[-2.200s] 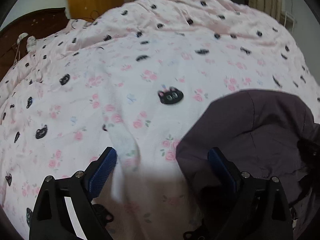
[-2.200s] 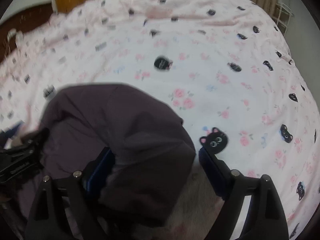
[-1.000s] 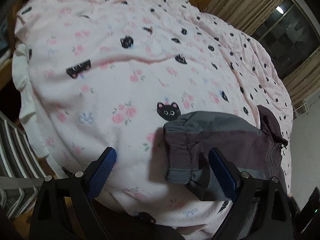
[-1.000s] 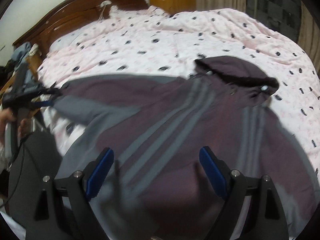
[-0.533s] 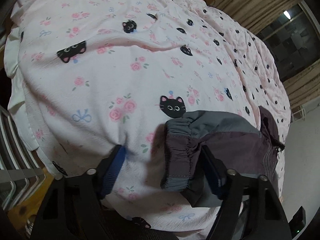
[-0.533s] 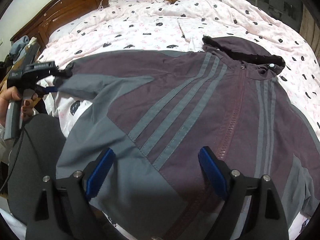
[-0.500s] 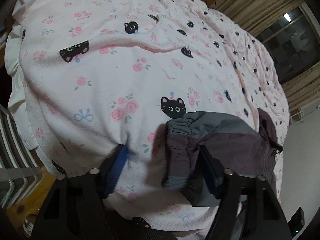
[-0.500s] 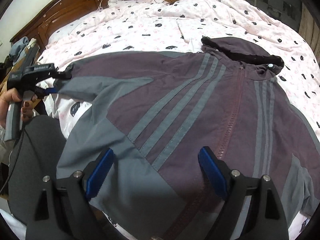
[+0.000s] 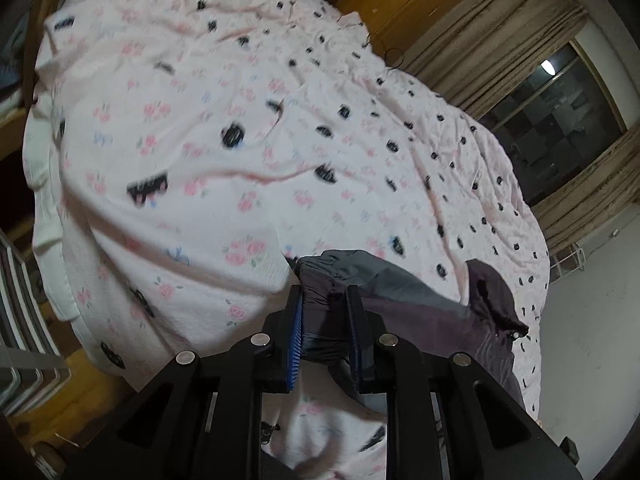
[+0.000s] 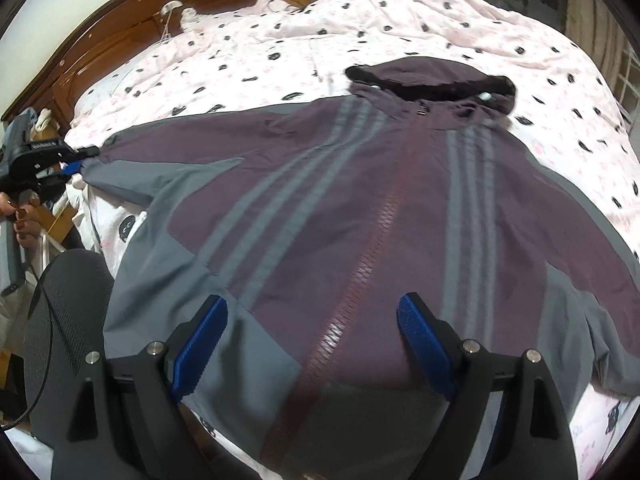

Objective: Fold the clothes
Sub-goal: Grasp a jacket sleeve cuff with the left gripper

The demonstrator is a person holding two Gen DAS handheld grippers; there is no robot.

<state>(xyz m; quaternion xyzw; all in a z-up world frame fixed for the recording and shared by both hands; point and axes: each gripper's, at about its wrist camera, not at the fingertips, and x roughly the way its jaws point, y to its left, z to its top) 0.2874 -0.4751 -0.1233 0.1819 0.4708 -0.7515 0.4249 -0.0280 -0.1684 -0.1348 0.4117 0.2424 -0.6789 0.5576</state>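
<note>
**Sleeve cuff pinched, jacket spread on bed**

Your left gripper (image 9: 325,322) clamped the gathered elastic cuff of the smooth maroon-and-grey striped jacket (image 10: 360,208), which lay flat on the bed's pink cat-print quilt (image 9: 240,152). Your right gripper (image 10: 310,334) hung agape above its hem.

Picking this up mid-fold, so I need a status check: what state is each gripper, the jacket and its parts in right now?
left gripper: shut on the sleeve cuff
right gripper: open, holding nothing, over the hem
jacket: spread front-up on the bed, unfolded
zipper: closed
hood: lying flat towards the far side
</note>
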